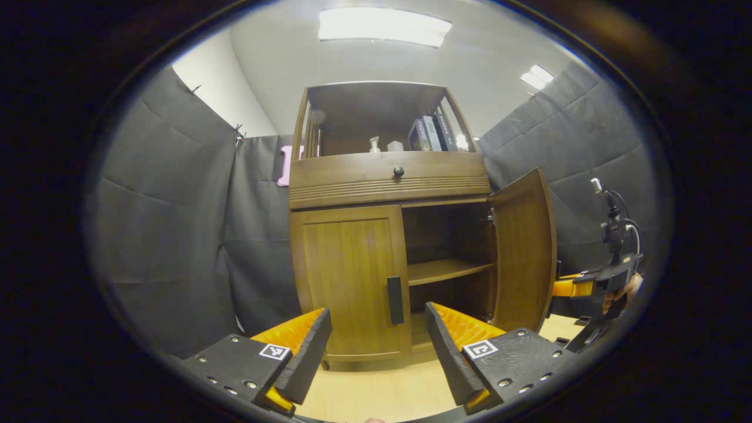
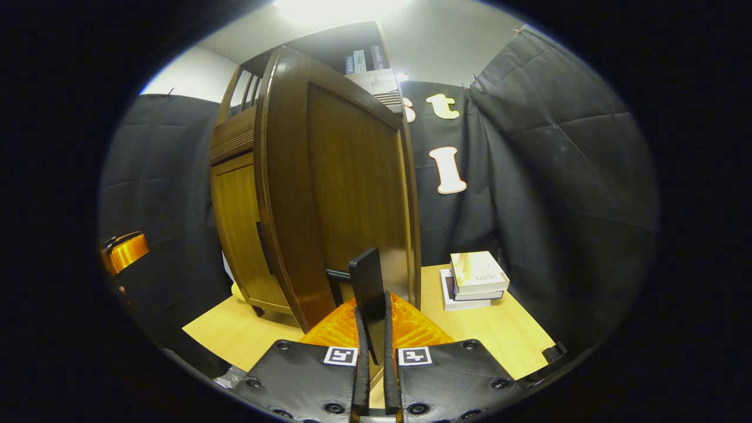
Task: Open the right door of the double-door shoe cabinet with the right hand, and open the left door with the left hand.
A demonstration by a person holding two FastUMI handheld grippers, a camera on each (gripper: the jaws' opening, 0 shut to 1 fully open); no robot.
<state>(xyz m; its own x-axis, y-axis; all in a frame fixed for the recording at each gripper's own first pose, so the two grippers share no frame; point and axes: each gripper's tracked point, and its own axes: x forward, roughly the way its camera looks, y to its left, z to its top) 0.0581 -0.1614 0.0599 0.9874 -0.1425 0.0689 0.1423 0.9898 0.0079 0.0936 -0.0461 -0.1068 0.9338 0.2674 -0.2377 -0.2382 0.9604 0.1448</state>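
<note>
While the right gripper (image 2: 372,346) has its fingers pressed together on the dark handle (image 2: 369,288) of the right door (image 2: 352,194), that door stands swung well out from the shoe cabinet (image 1: 388,176), which reads as the first half of the task done and the grip not yet let go. In the right gripper view the handle rises at twelve o'clock from between the fingers, a sensible hold, since pulling at the free edge turns the panel about its hinges with least effort.

The left gripper (image 1: 379,346) has its fingers spread wide with nothing between them, aimed at the left door (image 1: 349,282), which is shut. Its handle (image 1: 395,299) sits just above the gap, at about one o'clock, so the wide spread looks like preparation to straddle that bar; the fingers seem short of it, though depth is hard to judge.

From the left gripper view come the open compartment, the inner shelf (image 1: 449,269), the drawer knob (image 1: 398,171) and the books (image 1: 432,134) on top, with the right gripper at three o'clock, held in a hand (image 1: 617,296). From the right gripper view come the door's outer face, the grip on the handle itself, and a stack of books (image 2: 474,281) on the tabletop (image 2: 505,341) at two o'clock.
</note>
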